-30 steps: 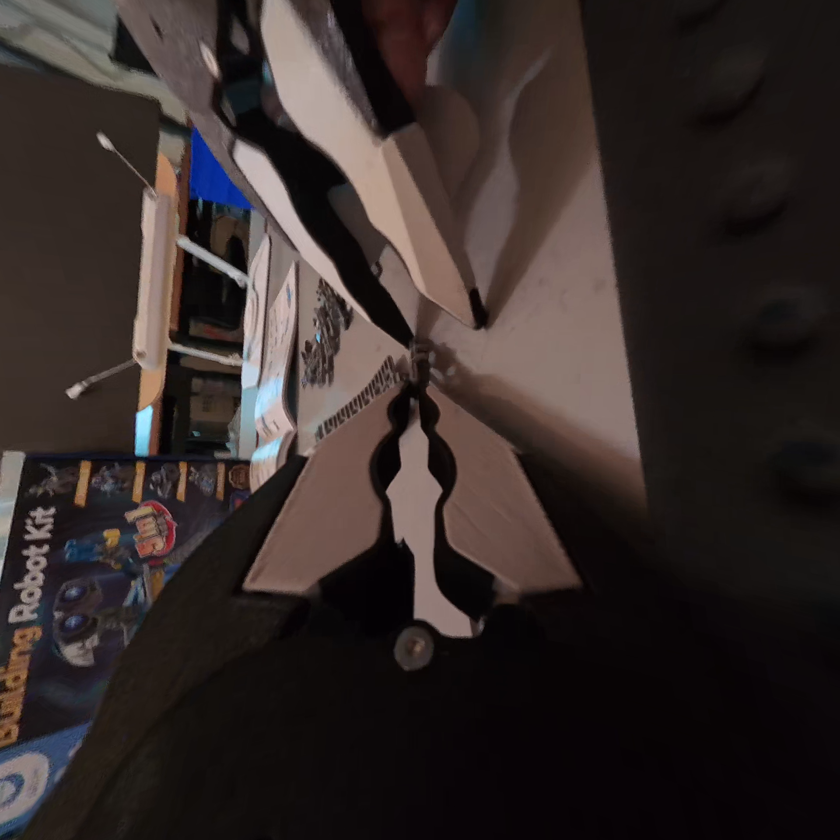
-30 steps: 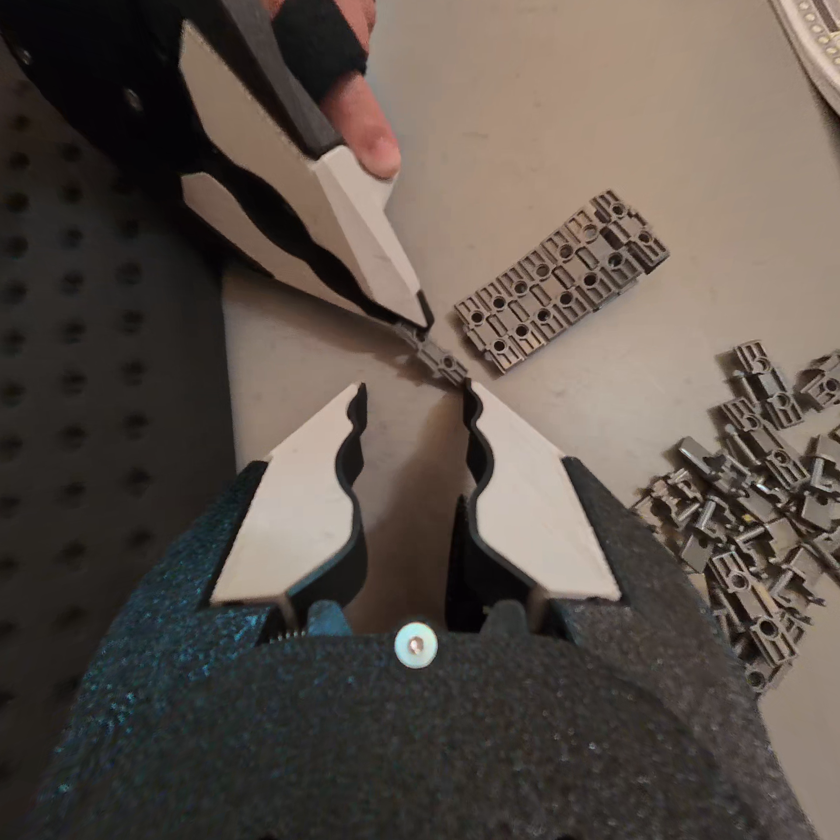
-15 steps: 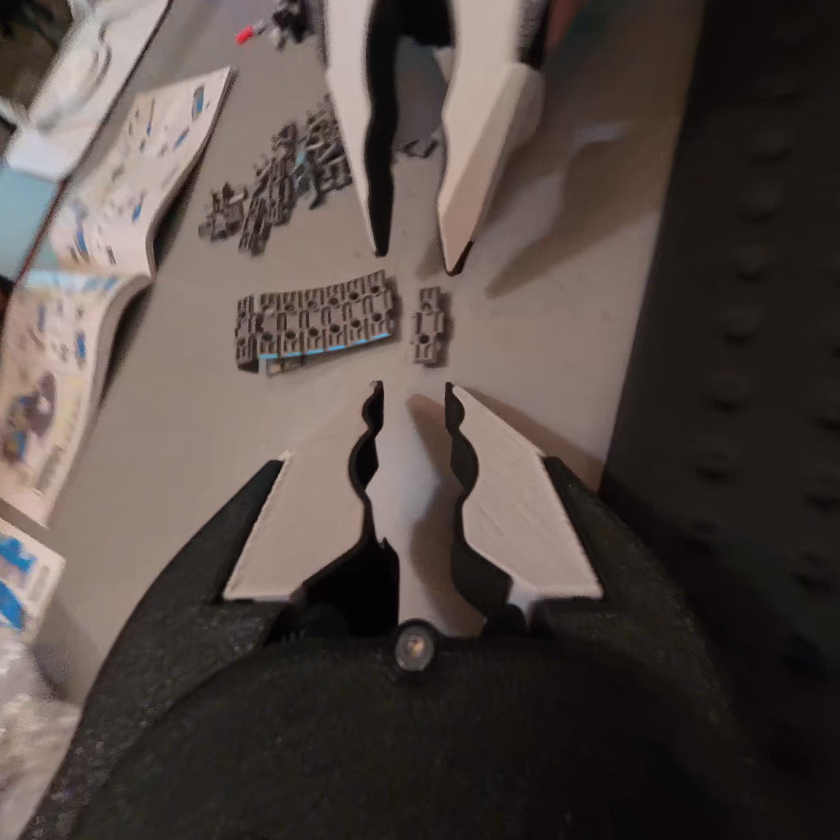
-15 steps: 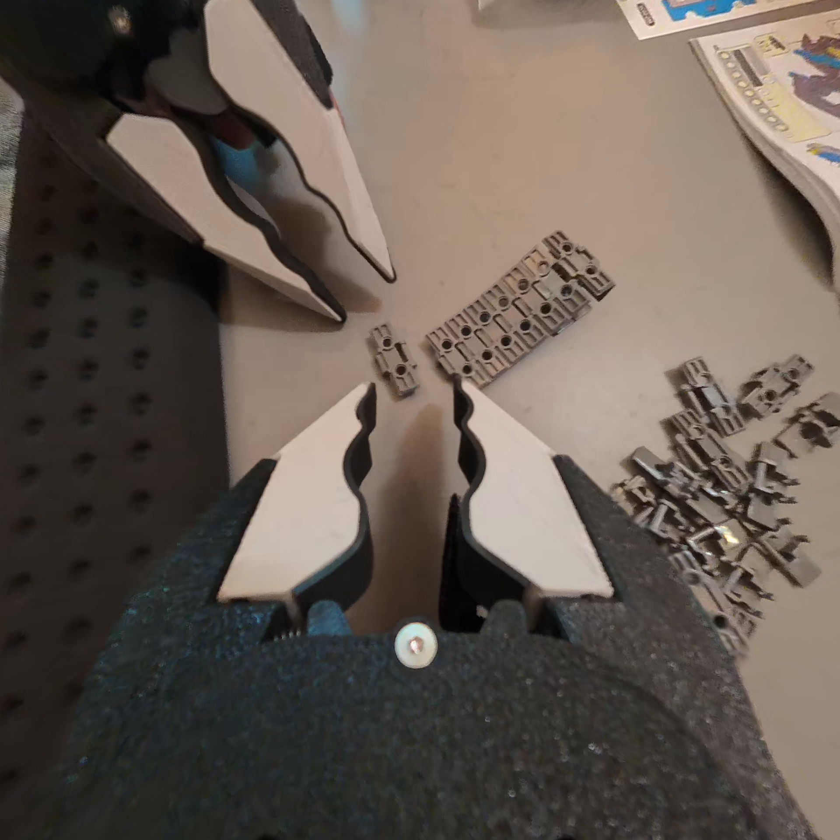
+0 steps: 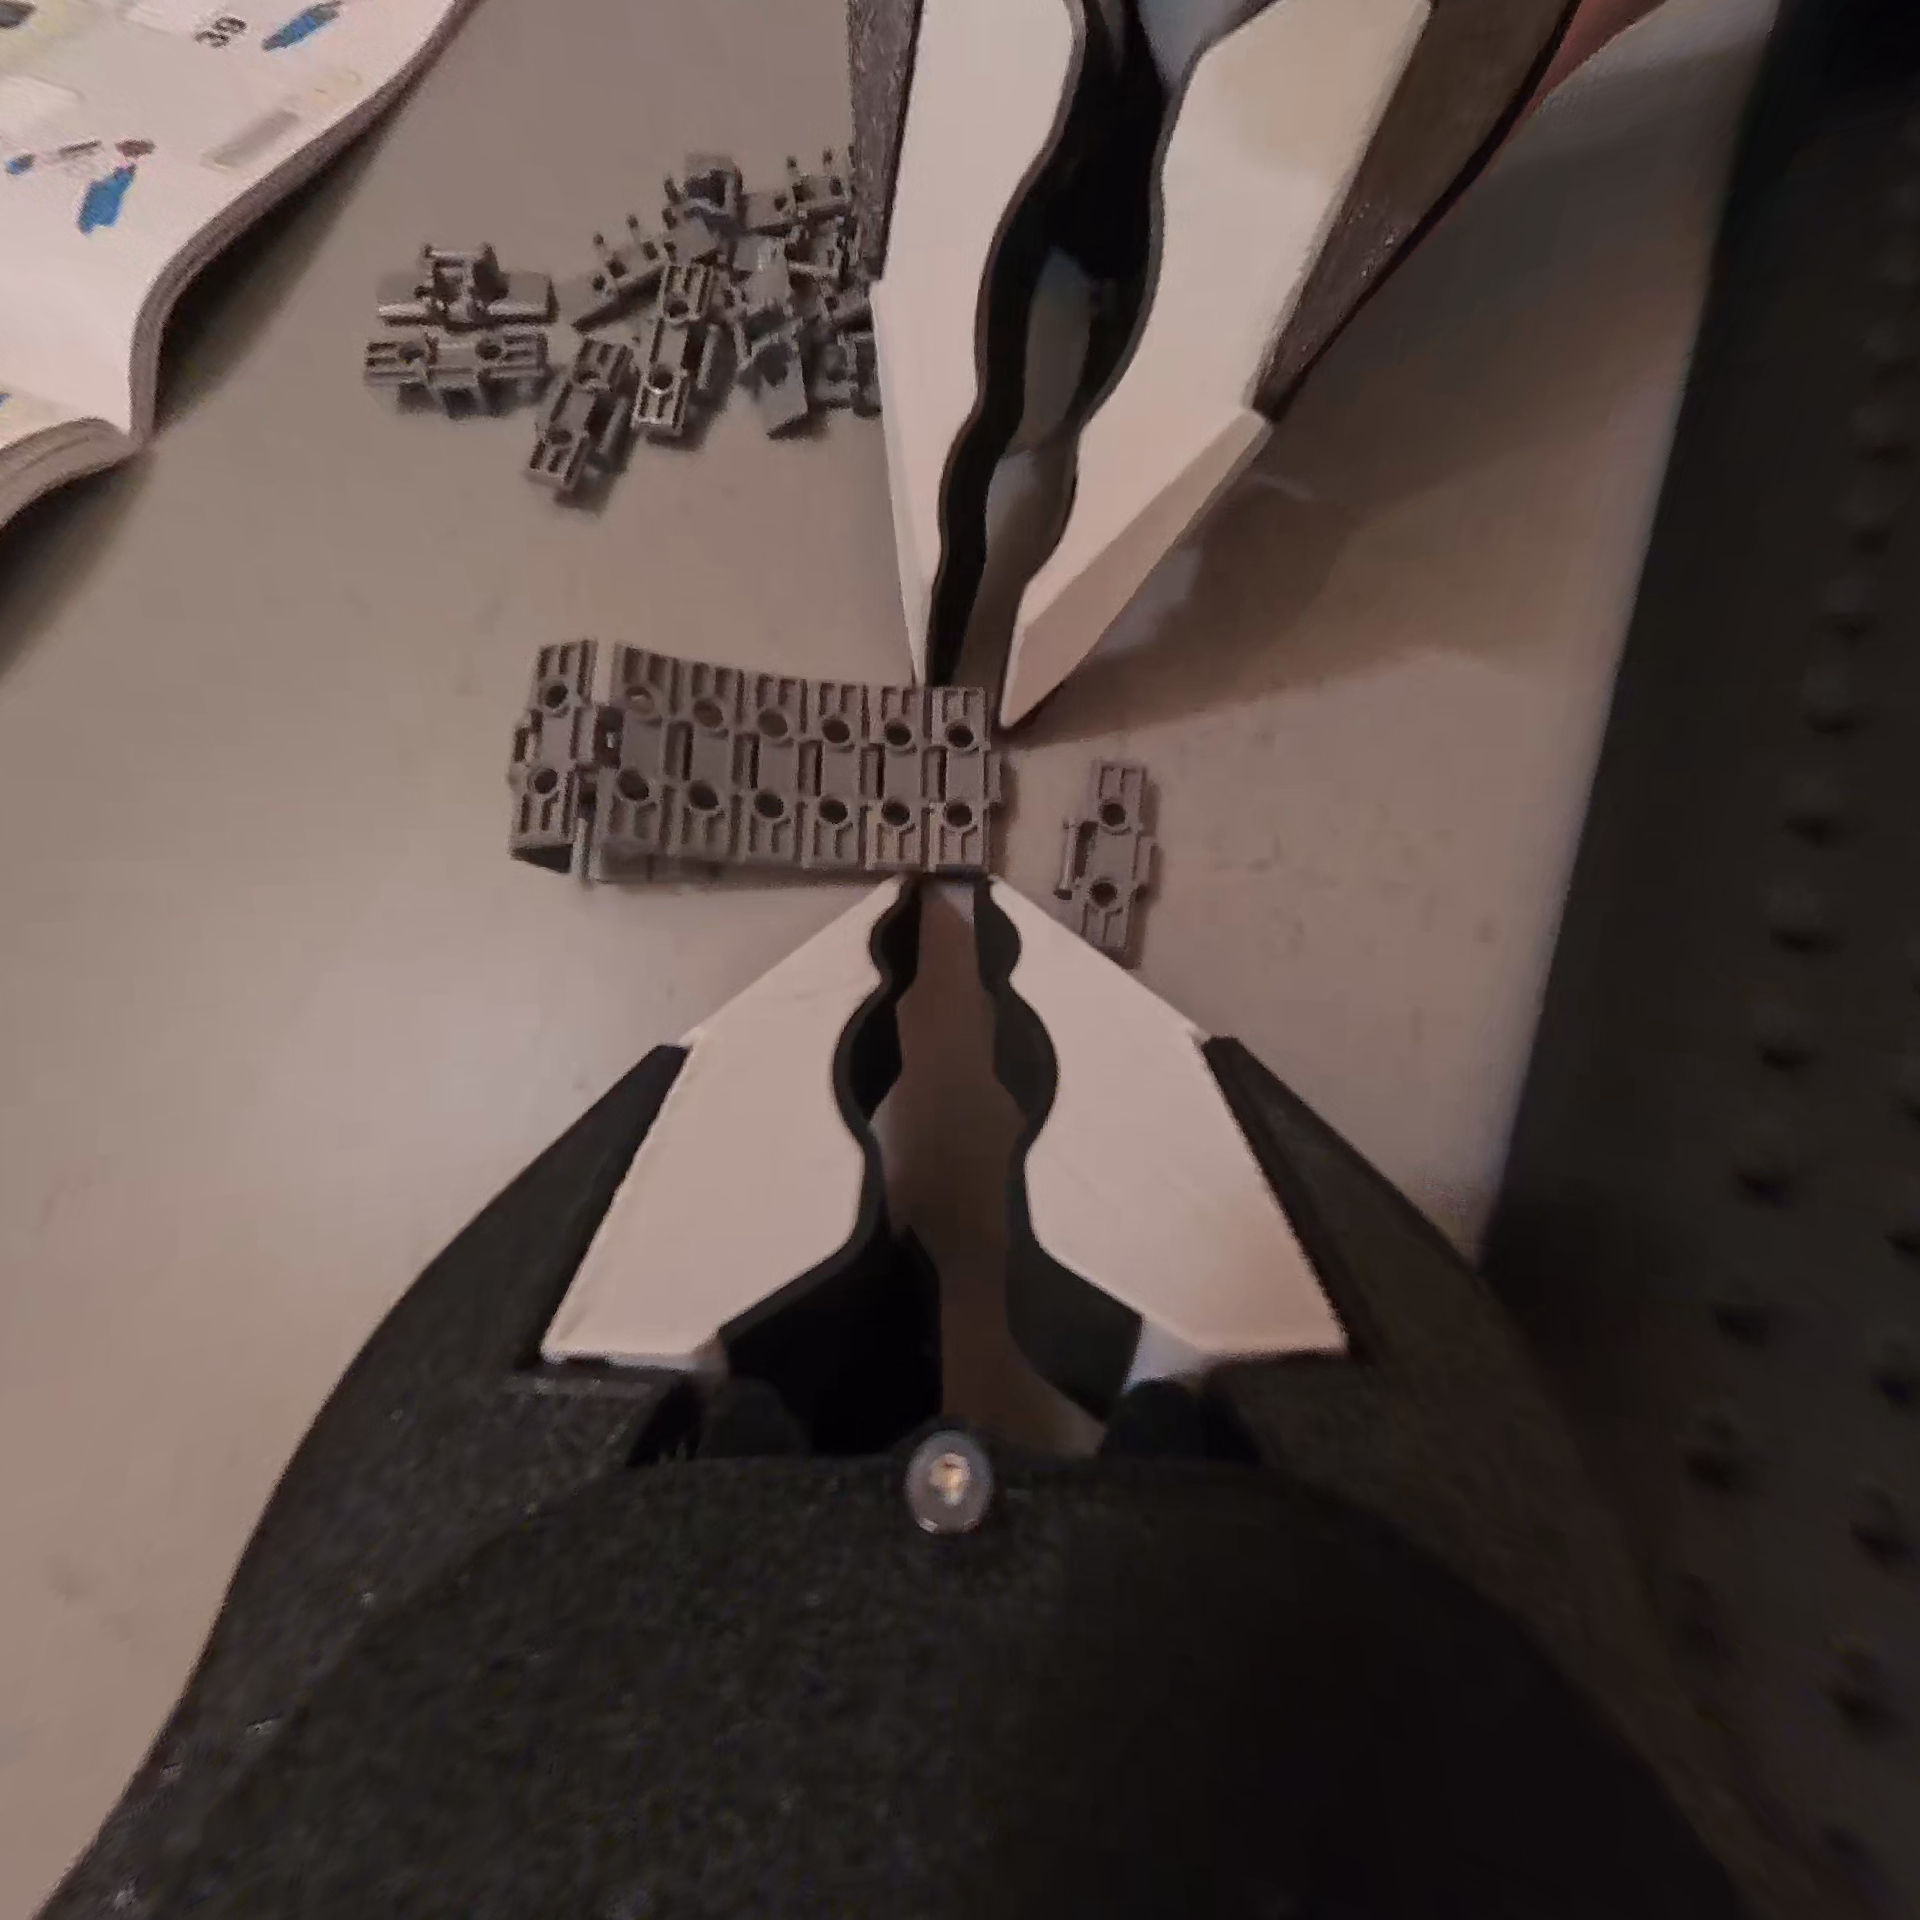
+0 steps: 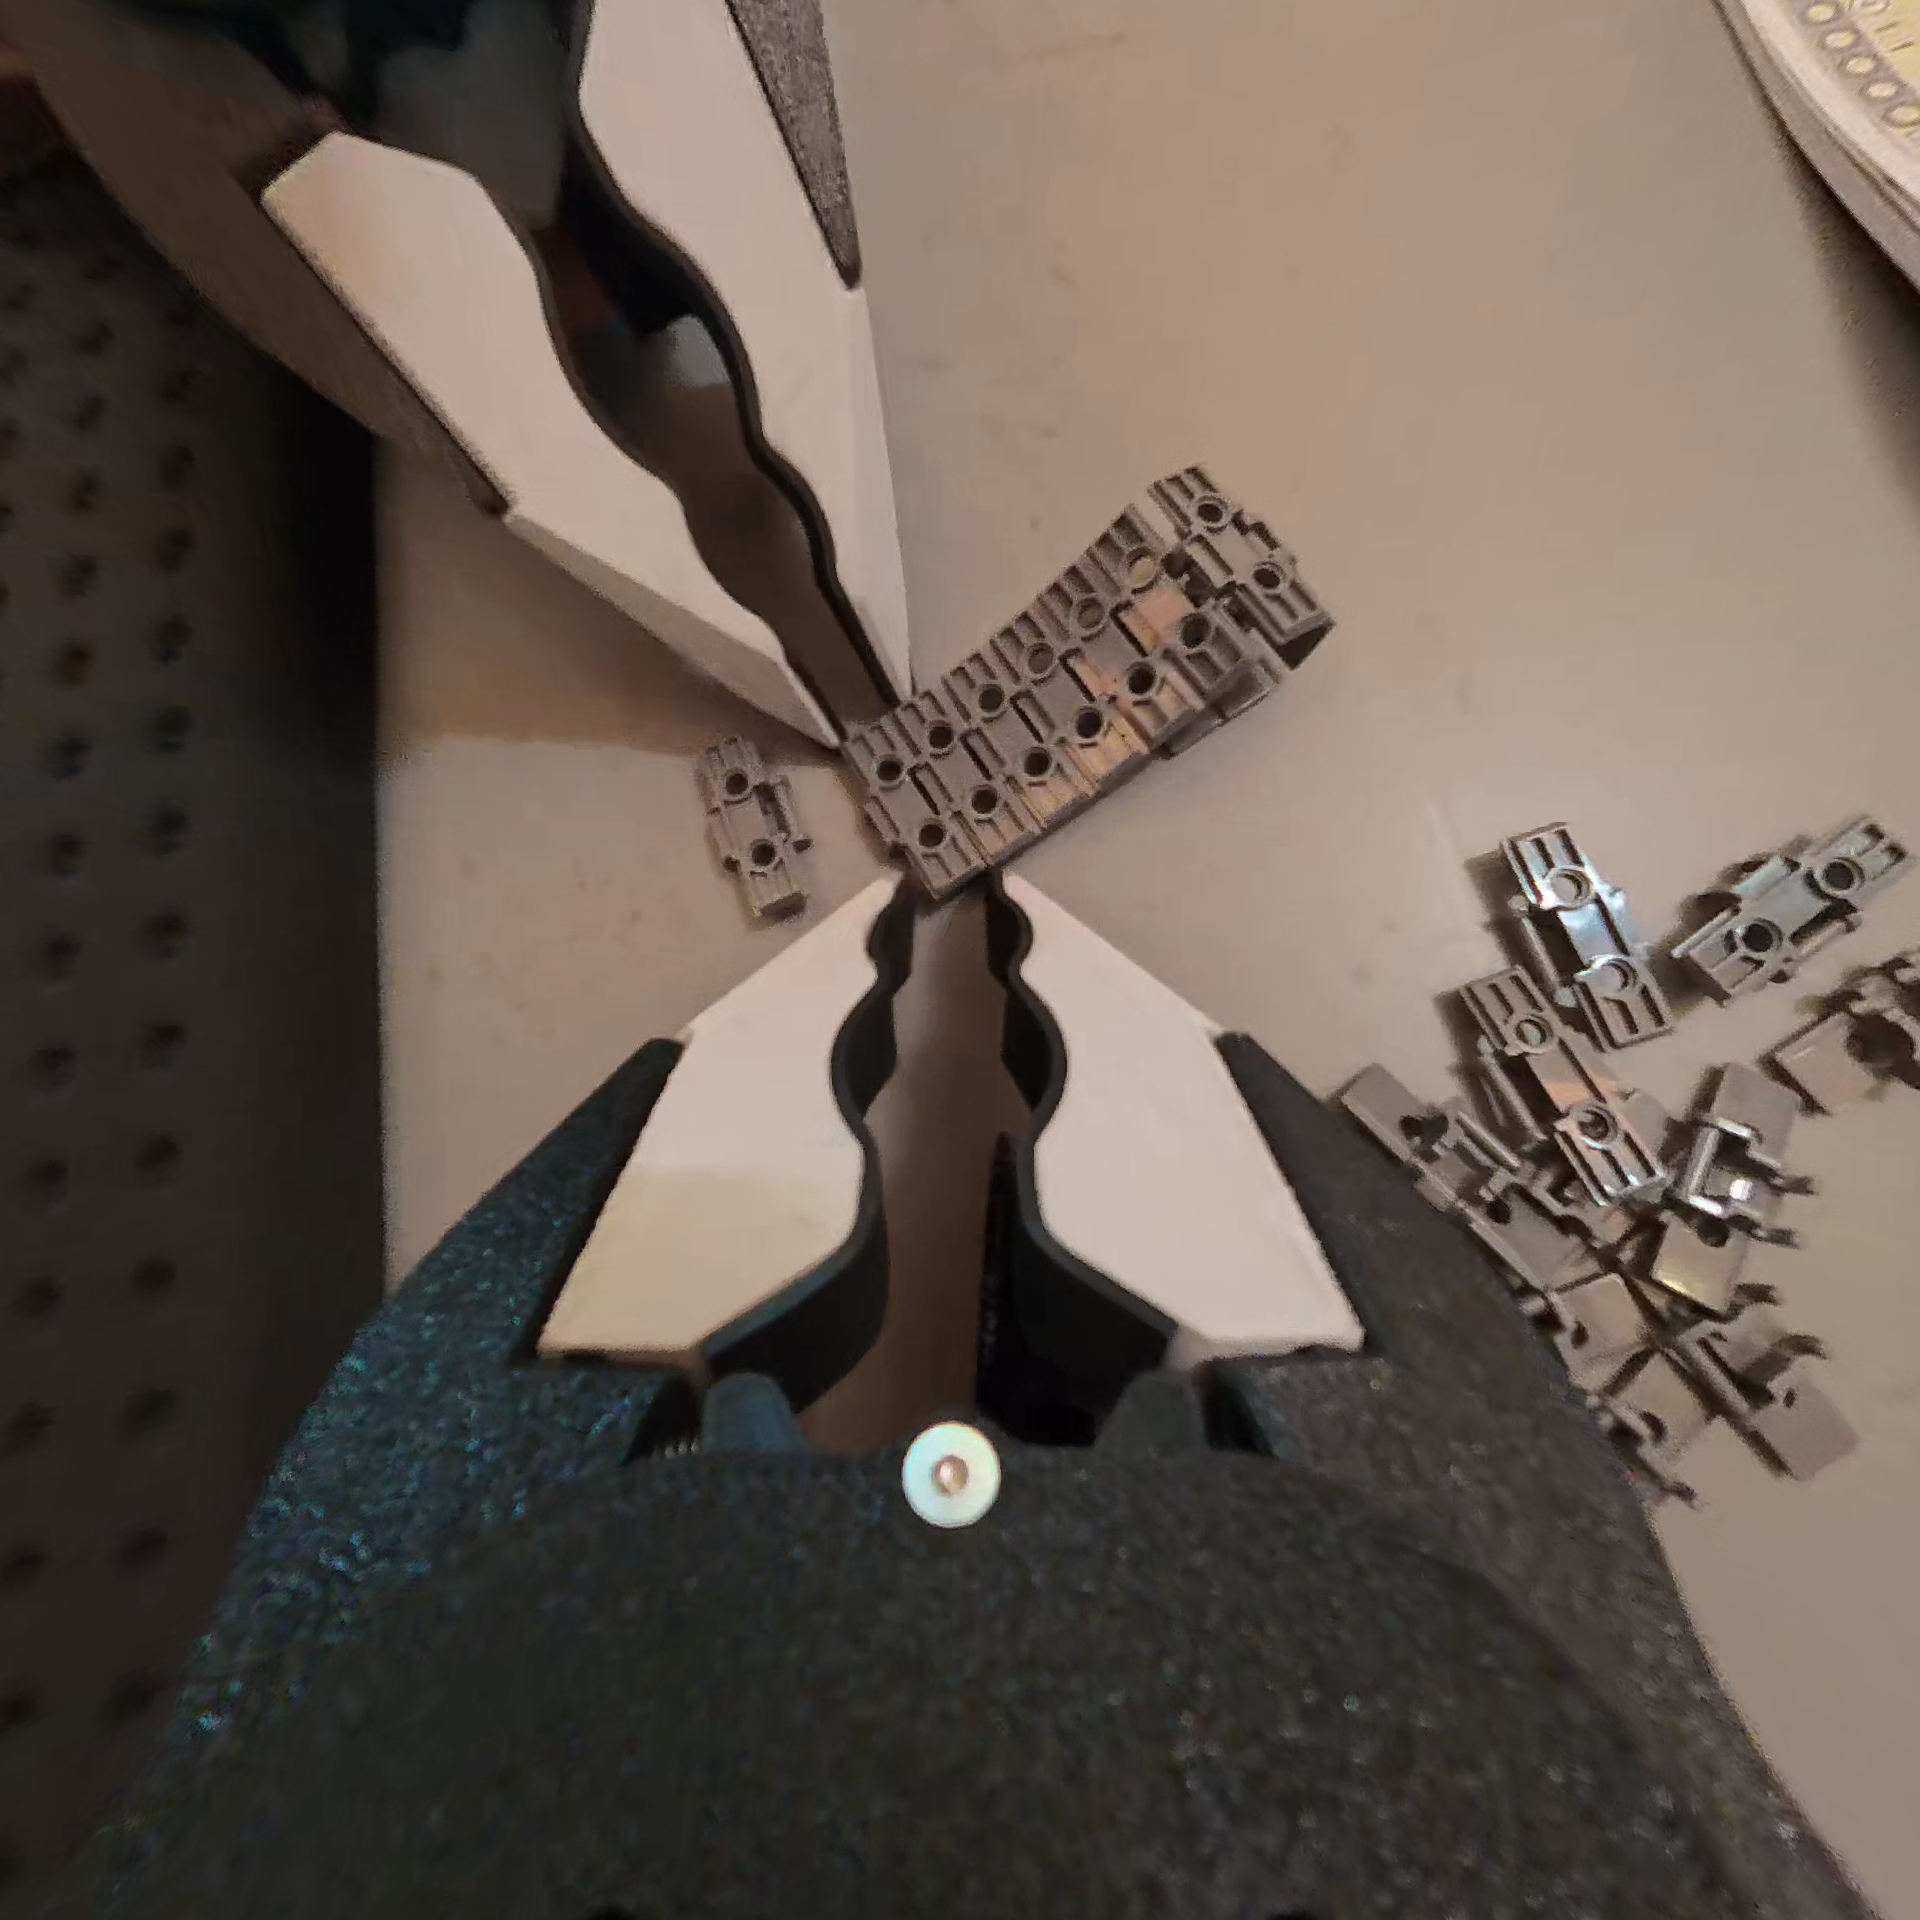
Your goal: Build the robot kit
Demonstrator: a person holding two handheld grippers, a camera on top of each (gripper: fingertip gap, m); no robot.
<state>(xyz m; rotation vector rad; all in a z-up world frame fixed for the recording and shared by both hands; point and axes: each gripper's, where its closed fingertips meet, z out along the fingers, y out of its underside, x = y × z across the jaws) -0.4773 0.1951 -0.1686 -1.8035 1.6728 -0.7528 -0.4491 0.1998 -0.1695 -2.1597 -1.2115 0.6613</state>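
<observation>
A grey track strip [image 5: 748, 769] of several joined links lies on the tan table. My left gripper [image 5: 948, 883] has its tips closed on the near edge of the strip's end link. My right gripper [image 5: 966, 691] comes in from the far side and grips the same link's opposite edge. In the right wrist view, my right gripper [image 6: 942, 883] pinches the strip's [image 6: 1070, 686] near end, and my left gripper [image 6: 873, 712] meets it from the upper left. A single loose grey link [image 5: 1107, 857] lies just beside that end; it also shows in the right wrist view [image 6: 756, 826].
A pile of loose grey links [image 5: 644, 343] lies beyond the strip and shows at the right of the right wrist view [image 6: 1662, 1195]. An open instruction booklet [image 5: 104, 208] lies at the table's far corner. A dark studded board [image 5: 1766, 935] borders the table. My left and right fingertips are right by each other.
My left gripper let go of the single link, which now lies on the table. Both grippers moved to the strip's end link and narrowed their fingers onto it.
</observation>
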